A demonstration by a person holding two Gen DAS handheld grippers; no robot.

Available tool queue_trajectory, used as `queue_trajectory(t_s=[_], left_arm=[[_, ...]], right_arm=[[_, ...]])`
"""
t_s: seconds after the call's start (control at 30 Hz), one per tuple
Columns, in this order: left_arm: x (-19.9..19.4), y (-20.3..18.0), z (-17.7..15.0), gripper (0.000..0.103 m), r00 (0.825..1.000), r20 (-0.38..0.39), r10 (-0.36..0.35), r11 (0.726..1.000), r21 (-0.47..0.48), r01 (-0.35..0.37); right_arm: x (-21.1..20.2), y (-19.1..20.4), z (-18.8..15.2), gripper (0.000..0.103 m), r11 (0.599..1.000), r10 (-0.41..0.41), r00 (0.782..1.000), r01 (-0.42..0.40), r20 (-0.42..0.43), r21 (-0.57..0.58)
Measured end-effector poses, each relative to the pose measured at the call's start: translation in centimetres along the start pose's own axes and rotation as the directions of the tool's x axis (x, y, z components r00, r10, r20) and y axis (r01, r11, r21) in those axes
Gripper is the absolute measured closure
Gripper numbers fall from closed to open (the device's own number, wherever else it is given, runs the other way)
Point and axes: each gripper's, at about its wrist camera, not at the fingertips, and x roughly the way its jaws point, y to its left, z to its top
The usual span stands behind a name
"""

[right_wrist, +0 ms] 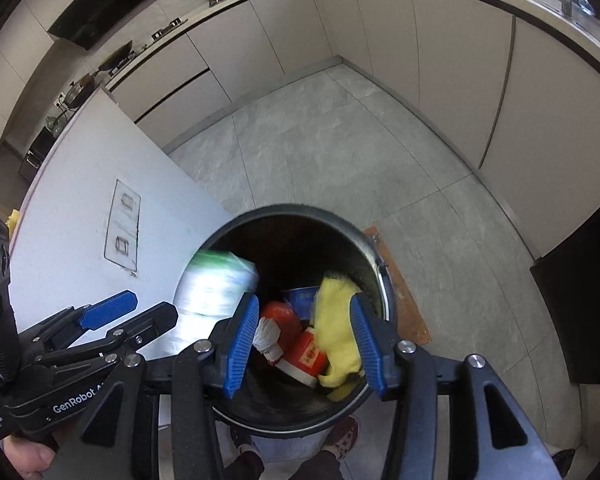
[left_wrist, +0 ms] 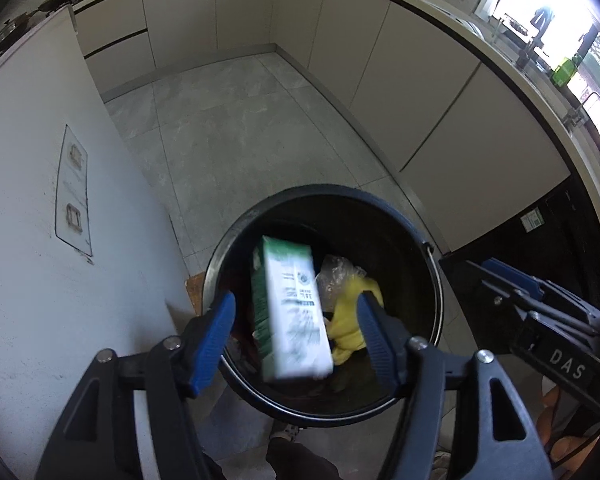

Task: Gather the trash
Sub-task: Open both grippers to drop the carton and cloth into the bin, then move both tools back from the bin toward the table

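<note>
A black round trash bin [left_wrist: 432,280] stands on the grey floor, seen from above in both views [right_wrist: 380,280]. A green and white carton [left_wrist: 292,316] is blurred in the air between the open fingers of my left gripper [left_wrist: 296,332], over the bin mouth; it touches neither pad. It shows blurred in the right wrist view [right_wrist: 216,292] too. My right gripper [right_wrist: 304,344] is open and empty above the bin. Inside lie a yellow cloth [right_wrist: 336,328], a red cup [right_wrist: 306,356] and clear plastic [left_wrist: 336,272].
A white table [left_wrist: 32,200] stands left of the bin. Beige cabinets [left_wrist: 380,64] line the far walls. A dark appliance [right_wrist: 580,300] stands at the right. A brown board [right_wrist: 404,300] lies on the floor behind the bin. The person's feet [right_wrist: 340,440] are below the bin.
</note>
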Motion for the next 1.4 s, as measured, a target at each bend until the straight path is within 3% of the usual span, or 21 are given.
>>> queue_trajectory(t_s=[0.63, 0.97, 1.23, 1.4], left_arm=[[-9.0, 1.2, -0.7, 0.033, 0.994, 0.102, -0.029, 1.0, 0.0, 0.029], [-14.8, 3.6, -2.6, 0.033, 0.987, 0.156, -0.033, 0.999, -0.038, 0.039], [-18.3, 8.1, -5.0, 0.033, 0.979, 0.202, 0.042, 0.99, -0.14, -0.014], [-20.1, 12.7, -6.5, 0.033, 0.966, 0.222, 0.134, 0.972, -0.219, -0.084]], right_arm=[[-6.8, 4.1, -0.9, 0.052, 1.0, -0.017, 0.999, 0.018, 0.037, -0.023], [-11.8, 8.7, -0.7, 0.04, 0.995, 0.021, 0.997, -0.013, 0.074, -0.1], [-12.9, 15.2, -0.7, 0.04, 0.972, 0.132, 0.987, -0.112, 0.086, -0.206], [-12.5, 21.0, -1.2, 0.04, 0.942, 0.2, 0.978, -0.173, 0.067, -0.289]])
